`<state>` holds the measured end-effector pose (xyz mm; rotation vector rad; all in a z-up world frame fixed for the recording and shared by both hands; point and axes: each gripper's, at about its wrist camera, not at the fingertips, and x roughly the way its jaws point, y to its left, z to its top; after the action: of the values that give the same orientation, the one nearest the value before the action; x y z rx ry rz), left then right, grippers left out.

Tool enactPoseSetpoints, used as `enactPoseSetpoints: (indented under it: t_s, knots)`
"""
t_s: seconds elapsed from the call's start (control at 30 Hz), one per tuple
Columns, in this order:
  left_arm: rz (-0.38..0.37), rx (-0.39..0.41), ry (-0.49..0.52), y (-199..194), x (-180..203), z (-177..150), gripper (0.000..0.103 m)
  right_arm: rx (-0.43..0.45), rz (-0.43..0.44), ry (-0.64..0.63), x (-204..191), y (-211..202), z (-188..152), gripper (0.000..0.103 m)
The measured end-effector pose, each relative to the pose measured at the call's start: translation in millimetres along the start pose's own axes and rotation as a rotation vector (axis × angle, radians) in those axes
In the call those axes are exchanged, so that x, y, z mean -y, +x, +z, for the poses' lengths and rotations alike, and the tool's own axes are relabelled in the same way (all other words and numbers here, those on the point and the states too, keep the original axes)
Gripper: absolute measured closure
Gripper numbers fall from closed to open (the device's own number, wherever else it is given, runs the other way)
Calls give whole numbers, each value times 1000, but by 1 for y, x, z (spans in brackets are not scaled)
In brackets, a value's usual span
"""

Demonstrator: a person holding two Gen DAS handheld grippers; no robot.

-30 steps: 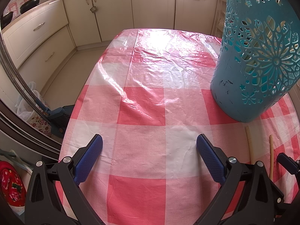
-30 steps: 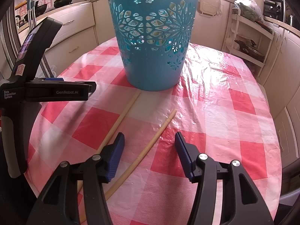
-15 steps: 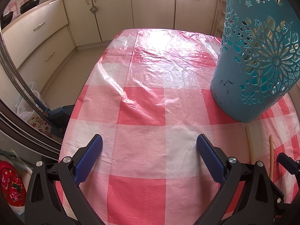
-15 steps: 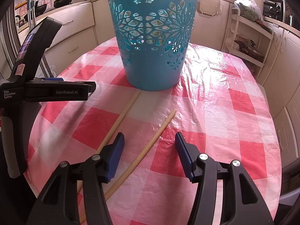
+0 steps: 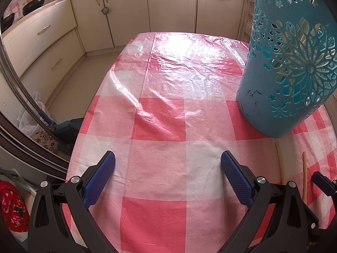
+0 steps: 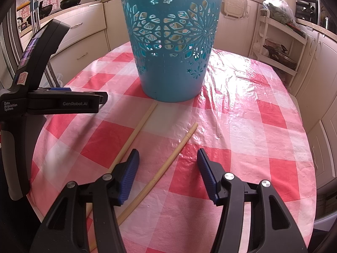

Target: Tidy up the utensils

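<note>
No change over last second: right tongs (image 6: pixel 167 174) spread wide over nearer chopstick (image 6: pixel 162 169) on bench (image 6: pixel 242 126) near basket (image 6: pixel 172 42), left tongs (image 5: pixel 167 176) wide, empty; grasp pending.

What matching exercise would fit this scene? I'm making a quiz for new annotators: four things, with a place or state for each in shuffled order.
Things:
1. teal basket
2. left chopstick
3. right chopstick
4. left gripper

Places or states:
A. open over bare tablecloth, holding nothing
B. upright on the table, pale sticks visible through its cut-outs
C. lying between the open right gripper fingers
D. lying with its far tip at the basket's base

Pairs: 1-B, 2-D, 3-C, 4-A
</note>
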<state>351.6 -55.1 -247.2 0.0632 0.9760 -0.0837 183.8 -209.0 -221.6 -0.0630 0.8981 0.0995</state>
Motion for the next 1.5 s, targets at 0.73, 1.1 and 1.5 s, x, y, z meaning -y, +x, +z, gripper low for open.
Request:
enactPoseSetpoints:
  t_s: [0.73,1.1,1.5]
  knots:
    - [0,0,0,0,-1,0,7,0,-6,6,1,0,1,45]
    - [0,0,0,0,0,0,7,0,-5,7,1,0,1,44]
    - [0,0,0,0,-1,0,7,1,-4,7,0,0,1,44]
